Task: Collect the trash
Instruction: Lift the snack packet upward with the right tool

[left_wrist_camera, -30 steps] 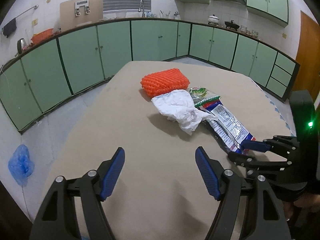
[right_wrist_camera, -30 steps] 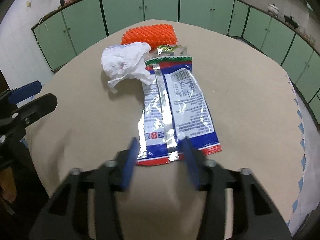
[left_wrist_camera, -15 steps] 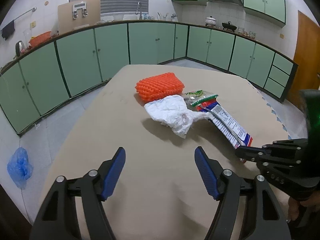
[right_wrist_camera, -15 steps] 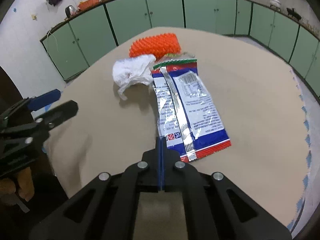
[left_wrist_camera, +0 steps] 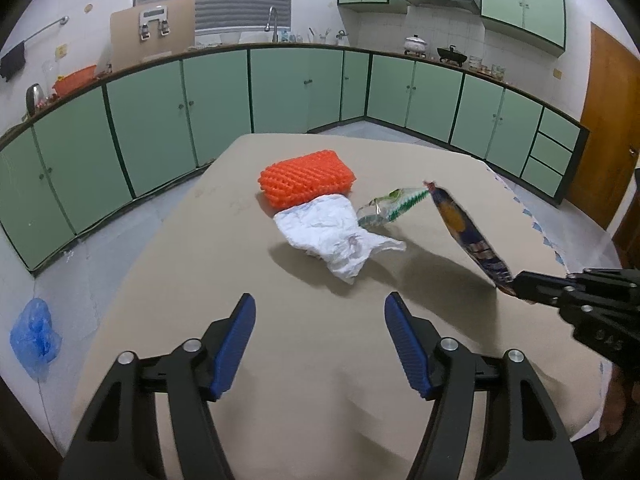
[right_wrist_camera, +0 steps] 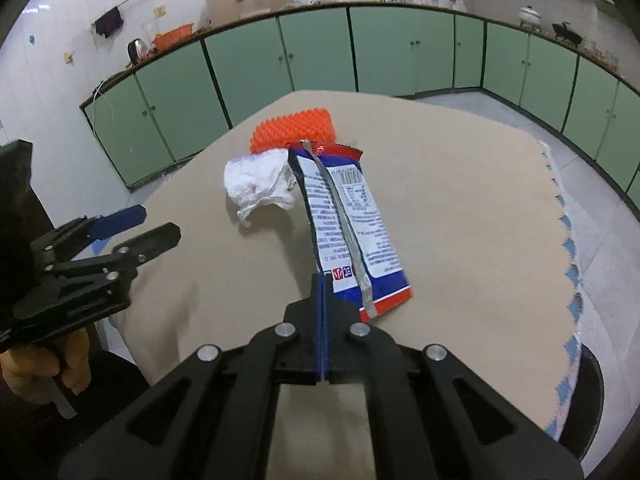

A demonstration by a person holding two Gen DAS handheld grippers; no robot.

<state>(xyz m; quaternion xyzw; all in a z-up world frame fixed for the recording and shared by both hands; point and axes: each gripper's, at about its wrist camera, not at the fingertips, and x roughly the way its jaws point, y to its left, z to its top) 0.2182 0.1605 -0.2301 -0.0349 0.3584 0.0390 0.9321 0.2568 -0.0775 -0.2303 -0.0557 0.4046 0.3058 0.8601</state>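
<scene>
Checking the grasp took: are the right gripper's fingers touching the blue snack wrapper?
Touching. The right wrist view shows the right gripper shut on the blue snack wrapper at its near corner.

blue snack wrapper [right_wrist_camera: 352, 236] with barcode, dense print too small to read, perhaps Chinese

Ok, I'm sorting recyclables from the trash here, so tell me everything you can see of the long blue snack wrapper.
The blue snack wrapper is a long, flat, glossy bag with a silver back seam, white panels of small print, a barcode and red ends. It looks empty. The right hand-held gripper, jaws shut, pinches its near corner and holds it slanting above the table. Whether its far end touches the orange mesh pad cannot be told.
</scene>
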